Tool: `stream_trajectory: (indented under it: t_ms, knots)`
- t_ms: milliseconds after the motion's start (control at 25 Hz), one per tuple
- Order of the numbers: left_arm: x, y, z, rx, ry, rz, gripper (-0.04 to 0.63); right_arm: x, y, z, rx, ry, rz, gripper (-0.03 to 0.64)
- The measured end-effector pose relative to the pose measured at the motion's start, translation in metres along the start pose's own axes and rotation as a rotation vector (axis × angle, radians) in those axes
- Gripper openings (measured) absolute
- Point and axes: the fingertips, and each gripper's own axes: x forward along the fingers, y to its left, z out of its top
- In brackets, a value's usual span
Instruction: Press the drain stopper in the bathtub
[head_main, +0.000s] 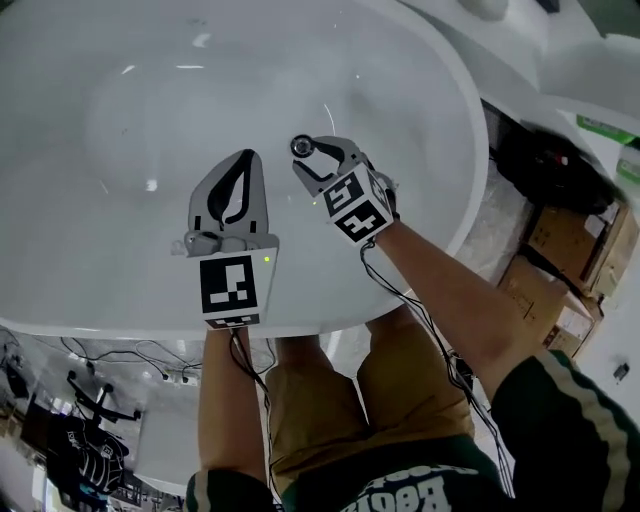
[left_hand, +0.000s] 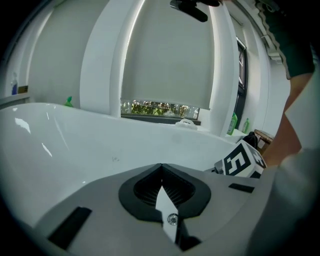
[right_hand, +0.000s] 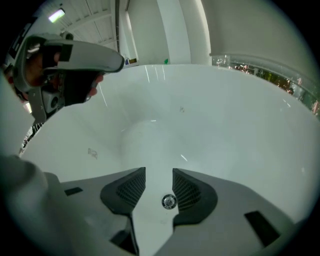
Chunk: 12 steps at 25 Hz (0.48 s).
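Observation:
The white bathtub fills the head view from above. Its small round chrome drain stopper sits on the tub floor. My right gripper hangs just over the stopper, open. In the right gripper view the stopper shows in the gap between the two dark pads, apart from both. My left gripper hovers to the left of it inside the tub, shut with nothing in it. In the left gripper view its tips meet, pointing at the far tub wall.
Cardboard boxes and a black bag stand on the floor right of the tub. Cables lie at the lower left. Green bottles stand on the ledge behind the tub. The person's legs are against the near rim.

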Motion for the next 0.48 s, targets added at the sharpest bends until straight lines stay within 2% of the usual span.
stream_trajectory:
  t_ms: [320,480]
  knots:
    - [-0.048,-0.034,0.062,0.063,-0.046,-0.019,0.006,-0.117,0.026,0.053,-0.068,-0.11,-0.002,0.178]
    - [-0.075,-0.045,0.071,0.012,-0.041,-0.042,0.006,-0.159,0.044,0.077,-0.05,-0.156,0.031,0.178]
